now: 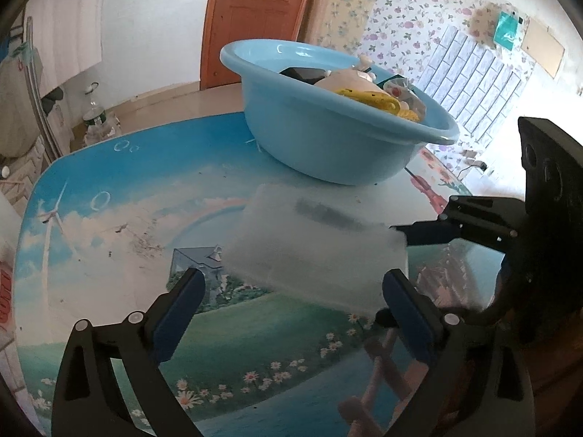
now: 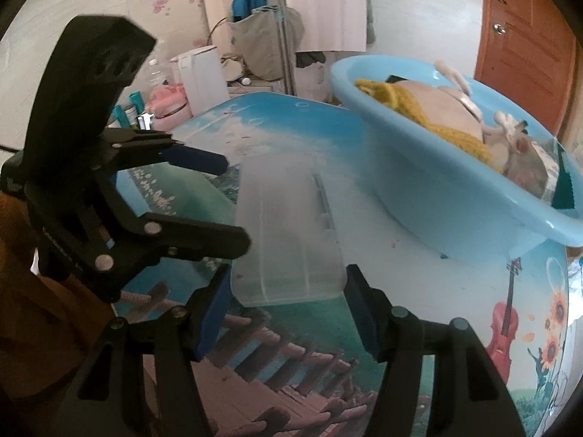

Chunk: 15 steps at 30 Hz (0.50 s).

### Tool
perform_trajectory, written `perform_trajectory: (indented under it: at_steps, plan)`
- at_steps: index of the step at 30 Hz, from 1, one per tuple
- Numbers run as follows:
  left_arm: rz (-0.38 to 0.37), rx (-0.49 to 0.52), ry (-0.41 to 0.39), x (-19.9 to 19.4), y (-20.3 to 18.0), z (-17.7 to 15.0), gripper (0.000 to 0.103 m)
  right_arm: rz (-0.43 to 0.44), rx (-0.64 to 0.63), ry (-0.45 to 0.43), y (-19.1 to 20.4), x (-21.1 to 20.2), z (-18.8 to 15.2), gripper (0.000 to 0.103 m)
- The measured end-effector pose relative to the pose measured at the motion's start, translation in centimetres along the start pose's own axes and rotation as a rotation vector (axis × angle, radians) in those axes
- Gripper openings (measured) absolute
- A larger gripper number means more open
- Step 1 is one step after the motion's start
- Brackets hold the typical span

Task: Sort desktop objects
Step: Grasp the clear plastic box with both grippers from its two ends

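Note:
A translucent plastic box (image 1: 313, 247) (image 2: 288, 233) lies lengthwise in the middle of the table, in front of the light blue basin (image 1: 328, 145) (image 2: 437, 196). My right gripper (image 2: 288, 280) is shut on its near end, with a blue pad against each side. In the left wrist view, the right gripper (image 1: 391, 273) reaches in from the right. My left gripper (image 1: 293, 284) (image 2: 235, 204) stands wide open around the box's other side, and its left pad is clear of the box. Whether the box touches the table I cannot tell. The basin holds a yellow knitted item (image 2: 411, 109) and other soft things.
The table (image 1: 109, 218) has a printed sky-and-meadow cover. Its far edge runs behind the basin. A white kettle (image 2: 200, 76) and a pink container (image 2: 167, 98) stand past the table's far corner. A bottle (image 1: 94, 109) stands on the floor near a brown door (image 1: 255, 18).

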<state>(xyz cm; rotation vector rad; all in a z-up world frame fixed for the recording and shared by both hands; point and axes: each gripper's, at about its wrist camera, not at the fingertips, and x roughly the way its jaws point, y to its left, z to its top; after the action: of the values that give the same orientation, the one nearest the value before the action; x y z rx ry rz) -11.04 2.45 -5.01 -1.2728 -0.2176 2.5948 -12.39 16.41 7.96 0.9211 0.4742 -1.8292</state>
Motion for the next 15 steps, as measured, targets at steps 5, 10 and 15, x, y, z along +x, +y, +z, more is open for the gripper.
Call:
perform_trajectory:
  at_steps: [5, 10, 15]
  plan:
    - [-0.019, -0.012, 0.013, 0.63, -0.41, -0.1, 0.103, 0.015, -0.022, -0.001, 0.62, 0.18, 0.08, 0.061]
    - [-0.029, -0.05, 0.022, 0.88, -0.13, -0.02, 0.103, 0.012, -0.022, -0.002, 0.75, 0.26, 0.19, 0.061]
    - [-0.033, -0.078, 0.019, 1.15, 0.23, -0.06, 0.103, 0.013, -0.001, -0.004, 0.76, 0.35, 0.28, 0.062]
